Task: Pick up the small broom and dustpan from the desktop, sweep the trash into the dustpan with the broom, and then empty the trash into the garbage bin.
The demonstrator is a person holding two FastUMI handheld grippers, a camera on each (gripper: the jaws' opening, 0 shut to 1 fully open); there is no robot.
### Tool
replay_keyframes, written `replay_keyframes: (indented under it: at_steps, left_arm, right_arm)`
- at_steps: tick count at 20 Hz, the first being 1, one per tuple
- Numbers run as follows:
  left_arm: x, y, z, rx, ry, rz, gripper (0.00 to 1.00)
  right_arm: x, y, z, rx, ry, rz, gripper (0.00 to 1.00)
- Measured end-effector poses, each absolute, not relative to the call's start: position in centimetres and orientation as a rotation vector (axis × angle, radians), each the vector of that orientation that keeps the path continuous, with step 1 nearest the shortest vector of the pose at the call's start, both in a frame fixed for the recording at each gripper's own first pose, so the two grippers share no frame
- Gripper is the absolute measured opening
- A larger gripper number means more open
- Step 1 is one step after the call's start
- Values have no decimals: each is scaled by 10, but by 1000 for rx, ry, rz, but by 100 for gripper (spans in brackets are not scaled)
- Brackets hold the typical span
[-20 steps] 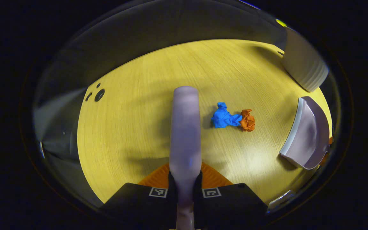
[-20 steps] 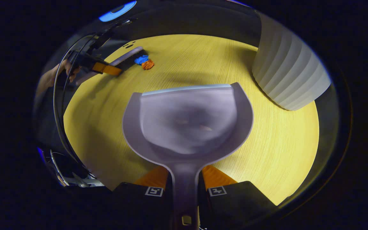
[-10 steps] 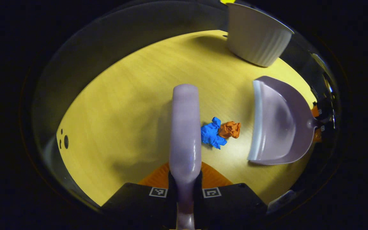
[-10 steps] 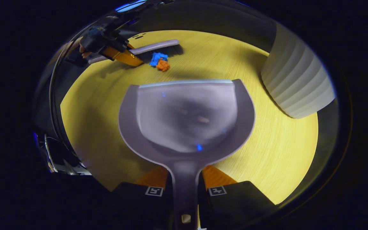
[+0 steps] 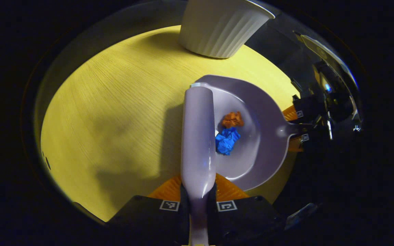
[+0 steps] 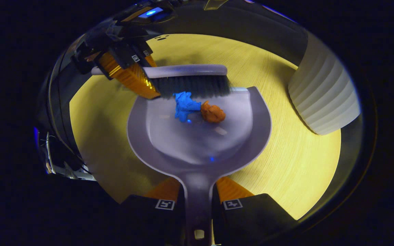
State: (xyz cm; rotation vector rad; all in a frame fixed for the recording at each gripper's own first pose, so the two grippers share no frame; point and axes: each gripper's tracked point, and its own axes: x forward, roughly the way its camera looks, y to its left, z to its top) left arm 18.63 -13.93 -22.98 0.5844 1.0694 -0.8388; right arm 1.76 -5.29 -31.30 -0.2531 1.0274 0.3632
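Note:
My left gripper [image 5: 197, 191] is shut on the lilac broom [image 5: 198, 136], whose handle runs straight ahead in the left gripper view. My right gripper [image 6: 198, 194] is shut on the handle of the lilac dustpan [image 6: 197, 150]. The broom [image 6: 186, 71] has its dark bristles [image 6: 193, 86] at the dustpan's front lip. A blue paper wad [image 6: 184, 105] and an orange paper wad [image 6: 212, 113] lie inside the pan, just behind the bristles. From the left gripper view the blue wad [image 5: 227, 140] and orange wad [image 5: 232, 119] rest in the dustpan [image 5: 262, 116] beside the broom. The right gripper [image 5: 298, 128] shows at the pan's handle.
A white ribbed garbage bin [image 5: 219, 25] stands on the yellow wooden desktop [image 5: 115, 112] beyond the dustpan; it appears at the right as the bin [image 6: 323, 95] in the right gripper view. Bare desktop [image 6: 303, 164] lies right of the pan.
The broom swept toward the dustpan and pushed both paper wads off the desktop into the pan. The dustpan stayed low on the table, moving closer to the broom.

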Motion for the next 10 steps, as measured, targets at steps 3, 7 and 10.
replay_keyframes:
  at_steps: [3, 7, 10]
  left_arm:
    - [182, -138, -234, 525, 1026, -765, 25]
    - [167, -125, -216, 318, 956, -669, 25]
    - [155, -102, -206, 188, 884, -568, 25]
  right_arm:
    - [21, -50, -310, -231, 1016, 359, 36]
    - [22, -51, -307, -224, 1008, 353, 36]
    - [23, -53, -307, -232, 1004, 334, 36]
